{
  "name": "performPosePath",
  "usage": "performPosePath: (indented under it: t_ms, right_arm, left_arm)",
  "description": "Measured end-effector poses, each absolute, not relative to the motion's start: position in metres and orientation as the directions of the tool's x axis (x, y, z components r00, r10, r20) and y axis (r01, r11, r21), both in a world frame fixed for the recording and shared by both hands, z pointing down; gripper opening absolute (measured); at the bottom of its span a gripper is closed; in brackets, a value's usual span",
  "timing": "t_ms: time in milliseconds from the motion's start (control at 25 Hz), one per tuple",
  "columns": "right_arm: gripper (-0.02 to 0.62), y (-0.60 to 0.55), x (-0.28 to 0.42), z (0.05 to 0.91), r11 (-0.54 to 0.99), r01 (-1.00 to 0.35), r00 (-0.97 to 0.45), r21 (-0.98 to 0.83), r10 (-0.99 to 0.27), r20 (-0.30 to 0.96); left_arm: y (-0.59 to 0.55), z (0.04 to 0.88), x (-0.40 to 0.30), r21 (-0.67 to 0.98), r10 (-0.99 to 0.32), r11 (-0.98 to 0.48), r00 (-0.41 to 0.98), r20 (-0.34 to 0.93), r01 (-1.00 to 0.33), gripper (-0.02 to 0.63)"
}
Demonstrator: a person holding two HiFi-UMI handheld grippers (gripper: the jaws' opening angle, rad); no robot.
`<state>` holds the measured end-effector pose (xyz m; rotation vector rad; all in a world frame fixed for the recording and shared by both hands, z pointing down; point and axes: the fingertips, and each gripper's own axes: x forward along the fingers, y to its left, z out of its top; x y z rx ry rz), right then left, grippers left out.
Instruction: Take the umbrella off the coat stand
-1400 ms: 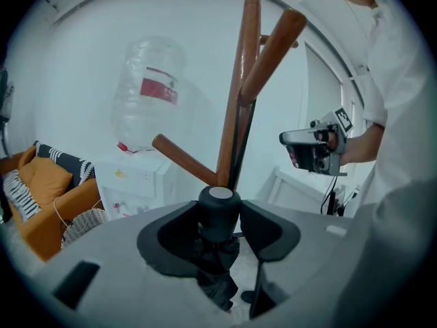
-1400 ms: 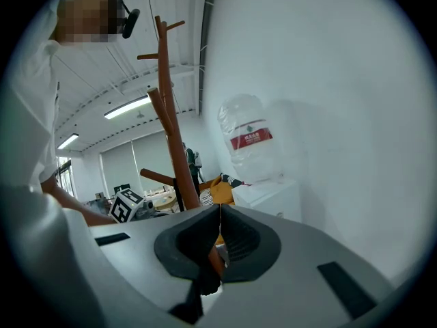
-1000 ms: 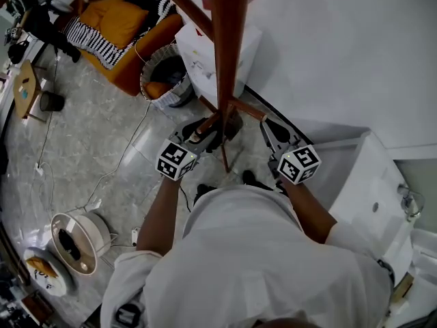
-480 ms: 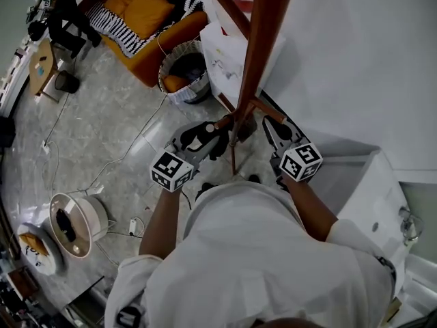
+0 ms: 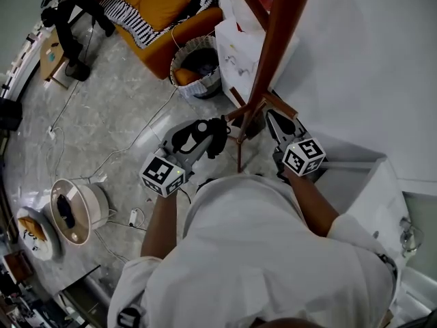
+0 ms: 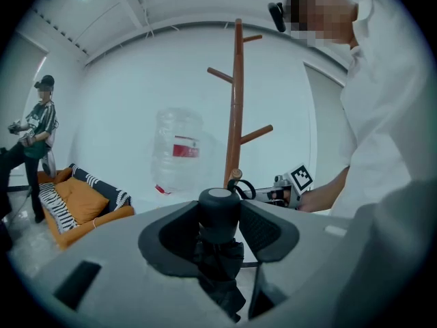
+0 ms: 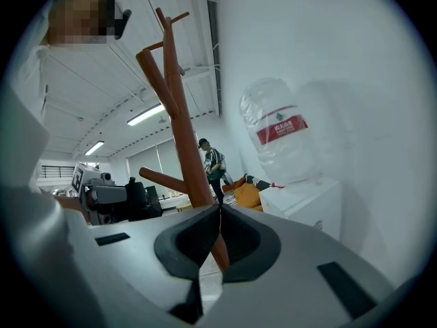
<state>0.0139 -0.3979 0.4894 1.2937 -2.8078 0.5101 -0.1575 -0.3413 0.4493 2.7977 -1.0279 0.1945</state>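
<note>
Two jaws of the left gripper clamped the black folded fabric umbrella just beside the brown wooden coat stand. Its strap loop seemed hooked over the stand's low peg, so sliding outward along that peg looked wisest. Past the stand, the right gripper sat closed, empty.

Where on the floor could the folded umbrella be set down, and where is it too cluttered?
Bare floor lies between the orange sofa, the woven basket and the white cable. It is crowded around the legs of the coat stand and at lower left, by the round white device and loose cables.
</note>
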Motion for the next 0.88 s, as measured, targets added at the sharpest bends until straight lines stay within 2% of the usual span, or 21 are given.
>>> performPosePath:
  t_ms: [680, 880]
  right_arm:
    - [0.014, -0.388, 0.048, 0.502, 0.564, -0.789, -0.608, -0.245, -0.775, 0.175]
    - [0.014, -0.379, 0.066, 0.507, 0.548, -0.814, -0.580, -0.194, -0.789, 0.204]
  left_arm:
    - [-0.305, 0.490, -0.223, 0.134, -0.823, -0.534, 0.549, 0.146, -0.835, 0.192]
    - [-0.298, 0.520, -0.236, 0.157, -0.861, -0.454, 0.477, 0.177, -0.877, 0.192]
